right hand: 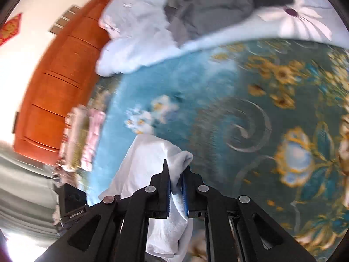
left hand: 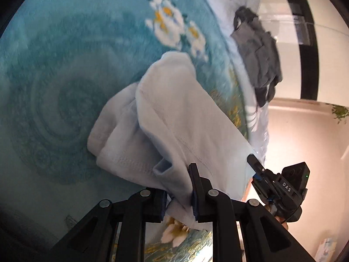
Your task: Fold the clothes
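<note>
A pale blue garment (left hand: 165, 118) hangs folded over between both grippers above a teal flowered blanket (left hand: 65, 76). My left gripper (left hand: 177, 196) is shut on the garment's near edge. My right gripper (right hand: 175, 187) is shut on another part of the same garment (right hand: 144, 170), which drapes down to the left of its fingers. The right gripper also shows in the left wrist view (left hand: 259, 170), pinching the garment's right corner.
A dark grey garment (left hand: 259, 54) lies on a white flowered quilt (right hand: 294, 24) at the blanket's far edge; it also shows in the right wrist view (right hand: 209, 6). An orange wooden cabinet (right hand: 56, 83) stands beyond the bed. A stack of pink and white folded clothes (right hand: 82, 139) lies near the blanket's edge.
</note>
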Demonstrator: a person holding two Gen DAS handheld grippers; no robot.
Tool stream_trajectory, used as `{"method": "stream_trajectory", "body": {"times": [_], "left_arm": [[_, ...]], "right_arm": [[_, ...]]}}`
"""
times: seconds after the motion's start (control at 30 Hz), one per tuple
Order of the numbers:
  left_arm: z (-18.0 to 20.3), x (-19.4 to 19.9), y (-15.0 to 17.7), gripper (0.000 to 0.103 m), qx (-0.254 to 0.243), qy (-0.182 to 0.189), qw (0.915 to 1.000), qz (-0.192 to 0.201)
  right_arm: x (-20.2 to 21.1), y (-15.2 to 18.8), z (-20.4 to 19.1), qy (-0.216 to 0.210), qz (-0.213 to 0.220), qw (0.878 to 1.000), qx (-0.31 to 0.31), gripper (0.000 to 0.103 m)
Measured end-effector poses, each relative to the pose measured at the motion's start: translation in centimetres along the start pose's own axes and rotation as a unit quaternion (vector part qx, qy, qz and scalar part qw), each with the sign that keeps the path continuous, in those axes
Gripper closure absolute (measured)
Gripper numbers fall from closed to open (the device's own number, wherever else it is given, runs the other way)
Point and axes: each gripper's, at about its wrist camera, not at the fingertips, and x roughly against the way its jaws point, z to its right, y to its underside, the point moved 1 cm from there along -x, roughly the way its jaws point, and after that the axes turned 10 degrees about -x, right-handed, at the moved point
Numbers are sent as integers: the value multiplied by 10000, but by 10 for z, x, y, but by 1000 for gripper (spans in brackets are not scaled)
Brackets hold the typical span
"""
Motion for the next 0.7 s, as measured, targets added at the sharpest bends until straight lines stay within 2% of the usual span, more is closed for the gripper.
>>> {"method": "stream_trajectory", "body": {"times": [0.07,0.13,0.2,0.23,0.33,0.5,0.63,0.7], "left_arm": [[-3,0,1,79,46,-116,9999,-47],[-9,3,2,67,213,-155,9996,-50],[-18,8,3,48,439,-134,9989,-25],[-22,12,4,45,551,-73,9985,6],[-31,23,0,43,820,47,9964,206],[-33,32,-24,35,639,-296,9961,535],[-41,19,-52,34,435,-339,9980,308],[-48,12,-64,34,377,-180,9991,94]], "right_arm": [[-12,6,29,305,-208,9989,-301,94],[-20,11,48,361,-286,9974,-555,94],[-25,13,59,307,-253,9963,-766,94],[-27,14,64,280,-237,9955,-871,94],[-31,11,67,341,-246,9954,-866,94],[-35,7,67,389,-337,9955,-801,94],[-34,9,70,304,-347,9950,-890,91],[-28,10,72,358,-266,9945,-945,84]]}}
